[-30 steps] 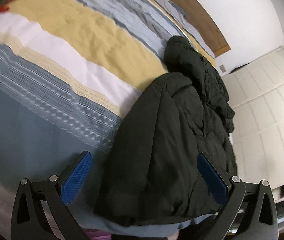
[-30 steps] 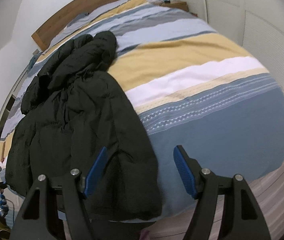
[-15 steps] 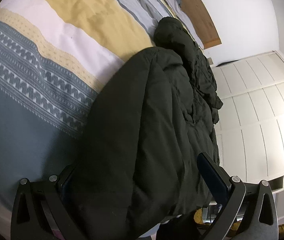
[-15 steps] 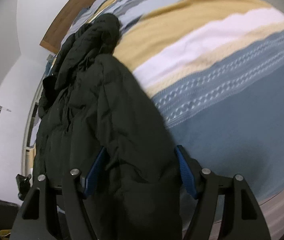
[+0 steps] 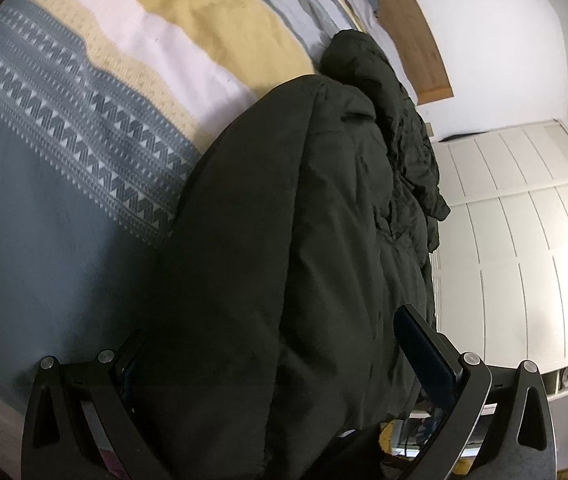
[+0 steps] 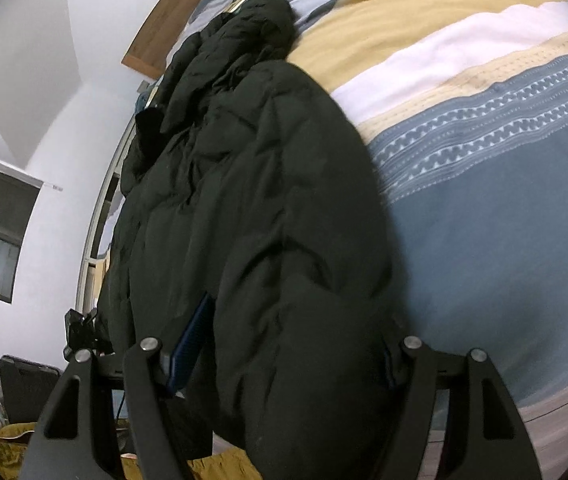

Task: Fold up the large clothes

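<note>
- Two grippers were at the near hem of one dark puffer coat [image 5: 284, 240], which lay lengthwise along one side of the striped duvet [image 5: 83, 128], its bunched hood end up toward the wooden headboard [image 5: 404, 28].
- My left gripper [image 5: 284, 352] had its jaws wide apart, with the coat's hem bulging between them; one blue pad [image 5: 424, 348] showed bare beside the fabric and the other was buried under it, so I judged nothing was pinched.
- My right gripper [image 6: 288, 344] straddled the hem's other corner the same way, jaws spread round thick padding; whether the pads pressed in I could not tell.
- I judged both tools were set over the bottom edge because a long padded coat folds best from the hem, lifted at two corners at once.
- Most of the coat's bulk hung close to the bed's edge by the white wardrobe [image 5: 524, 240], so slipping seemed a risk once lifted.
</note>
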`<state>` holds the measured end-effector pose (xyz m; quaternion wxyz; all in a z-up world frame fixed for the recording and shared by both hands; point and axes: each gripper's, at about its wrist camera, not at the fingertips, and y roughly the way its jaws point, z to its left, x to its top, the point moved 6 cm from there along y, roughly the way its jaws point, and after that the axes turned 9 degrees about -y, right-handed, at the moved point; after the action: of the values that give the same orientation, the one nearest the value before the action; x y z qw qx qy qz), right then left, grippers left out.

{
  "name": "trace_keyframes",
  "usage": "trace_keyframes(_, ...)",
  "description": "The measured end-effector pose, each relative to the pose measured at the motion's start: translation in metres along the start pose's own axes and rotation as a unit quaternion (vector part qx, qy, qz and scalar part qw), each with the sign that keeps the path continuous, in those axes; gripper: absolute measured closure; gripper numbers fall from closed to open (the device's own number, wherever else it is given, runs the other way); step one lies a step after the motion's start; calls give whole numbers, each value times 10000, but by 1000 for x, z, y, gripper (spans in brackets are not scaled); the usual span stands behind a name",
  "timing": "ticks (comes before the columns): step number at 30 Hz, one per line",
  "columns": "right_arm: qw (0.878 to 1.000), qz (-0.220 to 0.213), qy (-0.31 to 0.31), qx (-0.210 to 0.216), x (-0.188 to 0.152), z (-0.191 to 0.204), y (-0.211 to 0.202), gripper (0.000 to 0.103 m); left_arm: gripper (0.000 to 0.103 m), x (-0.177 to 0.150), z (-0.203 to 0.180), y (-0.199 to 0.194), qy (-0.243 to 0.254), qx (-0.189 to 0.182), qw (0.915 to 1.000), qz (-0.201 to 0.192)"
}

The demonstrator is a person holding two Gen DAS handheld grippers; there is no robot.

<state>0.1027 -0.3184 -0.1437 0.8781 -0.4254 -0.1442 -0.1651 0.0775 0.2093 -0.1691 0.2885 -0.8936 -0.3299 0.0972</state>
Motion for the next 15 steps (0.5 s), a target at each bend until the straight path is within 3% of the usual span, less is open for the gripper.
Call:
trace_keyframes(8, 10000, -44, -27, 71, -7, 12, 4, 36, 1, -11, -1, 2, 113, -20, 9999, 78)
trace_keyframes(12, 9998, -108, 97, 106, -7, 17, 11, 53, 6, -15, 0, 1, 64, -70, 10000, -12)
trace_keyframes(15, 9997, -154, 122, 161, -7, 22, 12, 62, 21, -18, 2, 0, 14, -121, 9999, -23)
